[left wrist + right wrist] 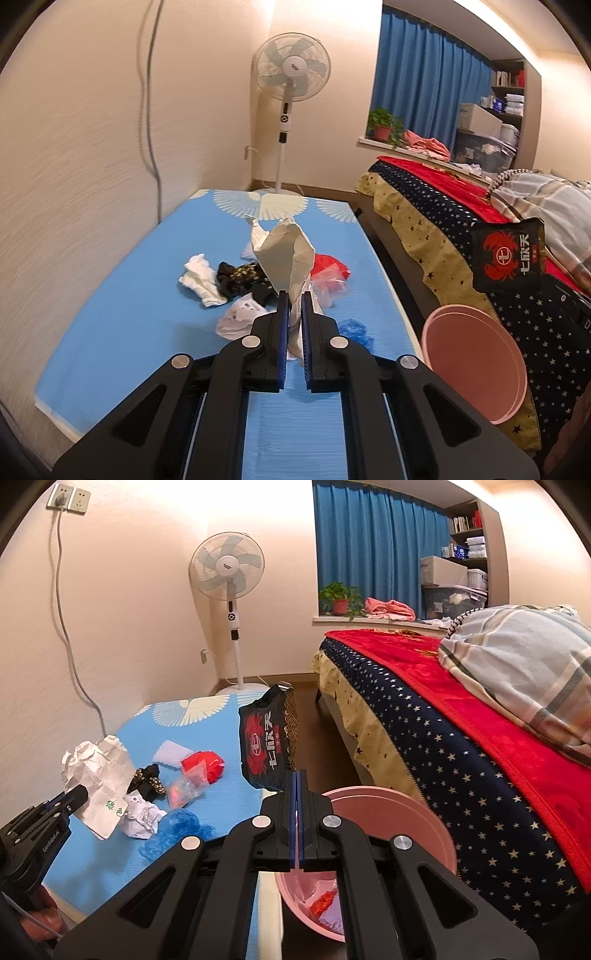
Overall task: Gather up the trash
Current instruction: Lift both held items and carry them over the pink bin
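My left gripper [294,299] is shut on a crumpled white paper bag [284,258], which is lifted above the blue mat [129,332]. The right wrist view shows this gripper [79,795] at the left with the paper [99,775] in it. My right gripper [296,775] is shut on the corner of a black snack packet with a red crab [266,746], held up over the mat's edge beside the pink bin [388,812]. A red wrapper [323,902] lies inside the bin. On the mat are a white tissue [199,282], a black patterned wrapper [243,278], red packaging [328,266], clear plastic [327,290] and blue plastic [356,330].
A bed [443,738] with a starry sheet and red blanket runs along the right, close to the bin. A standing fan [227,572] is behind the mat. A cable [70,646] hangs down the left wall. A strip of brown floor [314,720] separates mat and bed.
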Tool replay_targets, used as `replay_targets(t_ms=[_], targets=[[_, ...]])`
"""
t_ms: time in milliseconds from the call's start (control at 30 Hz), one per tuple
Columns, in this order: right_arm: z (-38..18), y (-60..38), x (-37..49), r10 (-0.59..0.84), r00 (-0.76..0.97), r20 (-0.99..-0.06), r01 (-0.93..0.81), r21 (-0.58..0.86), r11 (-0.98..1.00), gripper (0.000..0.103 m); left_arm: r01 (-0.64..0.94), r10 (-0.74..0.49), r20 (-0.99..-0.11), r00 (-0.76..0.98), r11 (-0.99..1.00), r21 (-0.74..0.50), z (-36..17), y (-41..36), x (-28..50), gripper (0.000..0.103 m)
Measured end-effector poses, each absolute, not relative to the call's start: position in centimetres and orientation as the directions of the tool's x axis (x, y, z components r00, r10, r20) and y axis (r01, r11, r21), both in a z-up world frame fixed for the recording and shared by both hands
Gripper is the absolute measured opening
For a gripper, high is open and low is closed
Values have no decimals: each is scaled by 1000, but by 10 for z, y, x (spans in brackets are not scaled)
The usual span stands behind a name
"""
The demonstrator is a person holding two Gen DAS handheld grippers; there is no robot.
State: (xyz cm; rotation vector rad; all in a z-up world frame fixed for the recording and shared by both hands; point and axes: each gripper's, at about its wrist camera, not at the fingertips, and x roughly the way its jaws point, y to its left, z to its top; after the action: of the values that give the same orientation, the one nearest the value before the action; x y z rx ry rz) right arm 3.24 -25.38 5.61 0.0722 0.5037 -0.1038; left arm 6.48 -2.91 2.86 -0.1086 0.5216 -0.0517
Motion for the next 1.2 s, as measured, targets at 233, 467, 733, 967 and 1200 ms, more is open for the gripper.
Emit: replay_targets(t_ms=[233, 467, 733, 967, 1200], targets=[[58, -264, 29, -107, 871, -480, 146, 45, 988, 1, 76, -121, -477, 870, 991, -113, 34, -45, 65, 7], [57, -275, 26, -142, 865, -481, 189, 50, 981, 1, 140, -177, -475, 862, 984, -111, 34, -67, 67, 7], [53, -291, 22, -200, 856, -477, 256, 54, 965, 1, 213, -242, -476, 846, 970, -114, 30, -94, 69, 7], [49, -306, 22, -243, 838, -488, 313, 65, 947, 1, 264, -285, -482, 829, 958, -113, 25, -114, 72, 7], [47, -321, 22, -320, 813, -487, 387, 41, 921, 1, 329, -337, -492, 803, 938, -106, 20, -142, 75, 7]])
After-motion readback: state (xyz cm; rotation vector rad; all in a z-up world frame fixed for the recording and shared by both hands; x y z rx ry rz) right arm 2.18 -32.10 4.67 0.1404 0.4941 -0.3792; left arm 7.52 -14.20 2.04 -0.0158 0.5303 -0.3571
